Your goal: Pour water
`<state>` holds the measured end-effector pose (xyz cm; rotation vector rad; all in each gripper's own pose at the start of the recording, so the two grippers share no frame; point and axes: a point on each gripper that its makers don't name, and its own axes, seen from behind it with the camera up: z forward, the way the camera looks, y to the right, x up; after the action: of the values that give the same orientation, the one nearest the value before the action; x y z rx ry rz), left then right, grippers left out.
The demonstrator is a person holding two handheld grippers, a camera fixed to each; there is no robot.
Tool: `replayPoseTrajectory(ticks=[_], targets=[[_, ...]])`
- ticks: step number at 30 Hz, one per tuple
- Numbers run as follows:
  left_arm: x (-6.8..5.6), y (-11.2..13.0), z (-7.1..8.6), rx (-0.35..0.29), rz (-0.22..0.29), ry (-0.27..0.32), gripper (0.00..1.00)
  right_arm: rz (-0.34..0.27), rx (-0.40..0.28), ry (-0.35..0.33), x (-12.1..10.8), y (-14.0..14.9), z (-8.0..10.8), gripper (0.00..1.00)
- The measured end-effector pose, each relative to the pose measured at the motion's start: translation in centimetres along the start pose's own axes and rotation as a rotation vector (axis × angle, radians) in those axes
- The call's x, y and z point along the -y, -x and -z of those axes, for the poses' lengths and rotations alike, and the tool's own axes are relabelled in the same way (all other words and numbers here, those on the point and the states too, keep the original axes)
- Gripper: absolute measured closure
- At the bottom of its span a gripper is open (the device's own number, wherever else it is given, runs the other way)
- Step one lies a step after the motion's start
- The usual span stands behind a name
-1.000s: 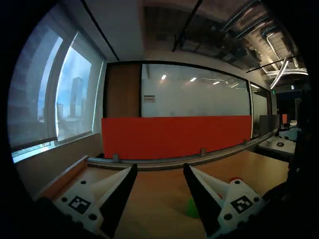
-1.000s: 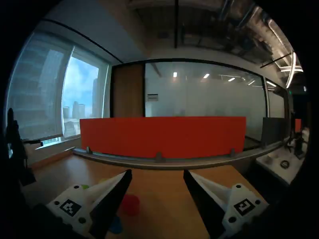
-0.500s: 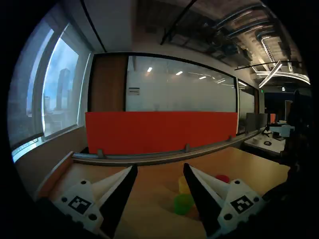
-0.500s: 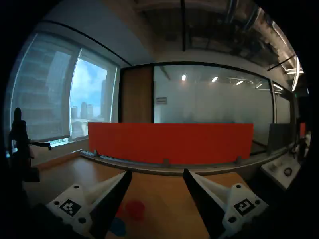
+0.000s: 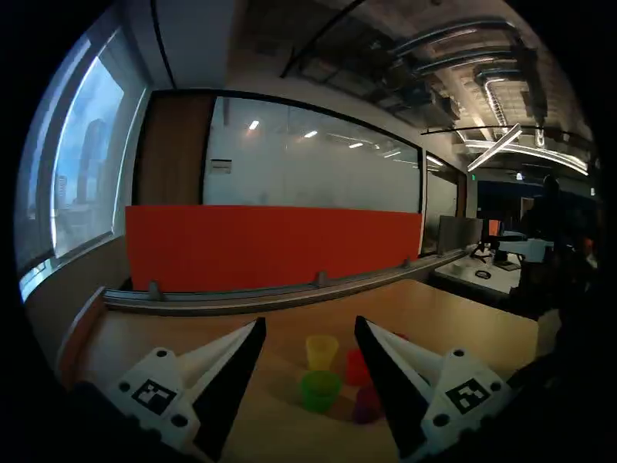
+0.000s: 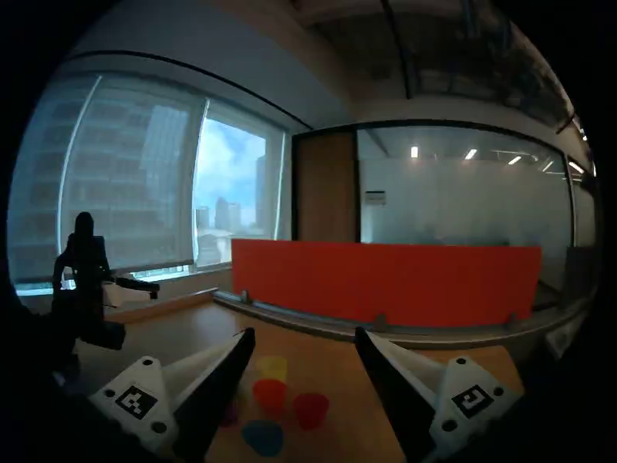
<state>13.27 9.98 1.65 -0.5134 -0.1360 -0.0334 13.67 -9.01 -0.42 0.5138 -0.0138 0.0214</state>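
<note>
Several small plastic cups stand together on the wooden desk (image 5: 463, 316). Between my left gripper's fingers I see a yellow cup (image 5: 321, 351), a green cup (image 5: 320, 390), a red cup (image 5: 355, 367) and a purple cup (image 5: 367, 403). My left gripper (image 5: 308, 322) is open, above and short of them, holding nothing. In the right gripper view the yellow cup (image 6: 272, 367), two red cups (image 6: 270, 393) (image 6: 310, 409) and a blue cup (image 6: 263, 436) sit below my open, empty right gripper (image 6: 303, 333).
An orange partition (image 5: 270, 247) on a metal rail closes the desk's far edge, with a glass wall behind. Windows (image 6: 139, 201) run along the left. A dark silhouette holding the other gripper (image 6: 85, 293) is at the left; a similar dark shape (image 5: 544, 255) stands at the right.
The left gripper view has swung right and down, bringing the cup cluster between its fingers. The right gripper view has swung left, so more cups and the window show.
</note>
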Motion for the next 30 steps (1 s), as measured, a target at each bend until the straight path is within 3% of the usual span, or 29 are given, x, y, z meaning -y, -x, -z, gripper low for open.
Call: replayPoseTrajectory(ticks=[6,11,20,30], targets=[[-2.1,-0.9,-0.1,-0.022,0.025,0.093,0.15,0.003,0.001,-0.105,2.2,0.1,-0.1,0.0],[-3.1,-1.6,-0.2,-0.035,0.034,0.14,0.15,-0.02,0.001,-0.161,3.2,0.1,-0.1,0.0],[-4.1,-1.6,-0.5,-0.023,-0.01,0.178,0.15,-0.003,0.022,-0.175,3.4,0.1,-0.1,0.0],[-4.3,0.6,-0.9,0.066,-0.046,0.218,0.15,0.046,0.131,-0.208,4.6,2.2,-0.2,0.0]])
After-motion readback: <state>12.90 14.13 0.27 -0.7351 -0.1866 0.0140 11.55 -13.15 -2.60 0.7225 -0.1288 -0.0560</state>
